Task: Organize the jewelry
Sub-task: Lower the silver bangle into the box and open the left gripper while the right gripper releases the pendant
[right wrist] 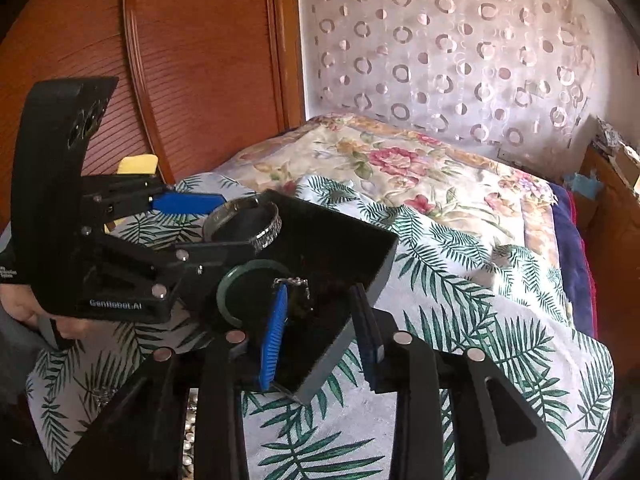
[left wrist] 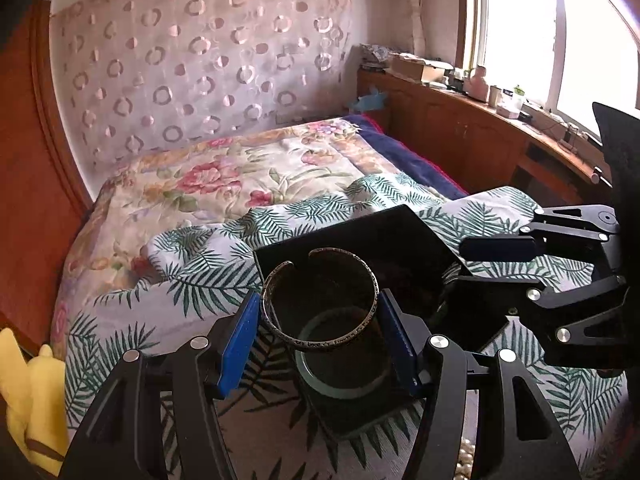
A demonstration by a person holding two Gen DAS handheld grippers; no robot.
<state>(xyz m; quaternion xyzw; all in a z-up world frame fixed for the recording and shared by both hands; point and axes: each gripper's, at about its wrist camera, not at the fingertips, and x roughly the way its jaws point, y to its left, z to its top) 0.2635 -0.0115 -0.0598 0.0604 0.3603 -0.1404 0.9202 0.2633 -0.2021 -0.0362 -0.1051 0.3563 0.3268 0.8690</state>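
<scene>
Foreground, left wrist view: left gripper (left wrist: 318,300) with blue pads (left wrist: 240,340) closed at medium width on either side of a silver cuff bangle (left wrist: 320,300), opening of the cuff turned away from the camera, engraved lettering along the near band. Directly below and behind the cuff: black box (left wrist: 360,232), open-topped, resting on a palm-leaf cloth (left wrist: 192,264). Inside the box, at the near end: green bangle (left wrist: 340,360), lying flat on the dark lining.

Right wrist view: right gripper (right wrist: 320,290) with jaws partly spread, poised over the near corner of the box, nothing pressed between the pads. At the tip of its left pad: small silvery chain (right wrist: 294,281), hanging over the box interior; contact with the pad not resolvable. Green bangle just left of that pad. Silver cuff held over the far left part of the box.

Periphery: pearl beads (left wrist: 466,460) on the cloth at the lower edge; yellow plush toy (left wrist: 32,392) at far left; floral quilt (left wrist: 224,176) beyond the cloth; a person's hand (right wrist: 24,304) behind the left gripper body.
</scene>
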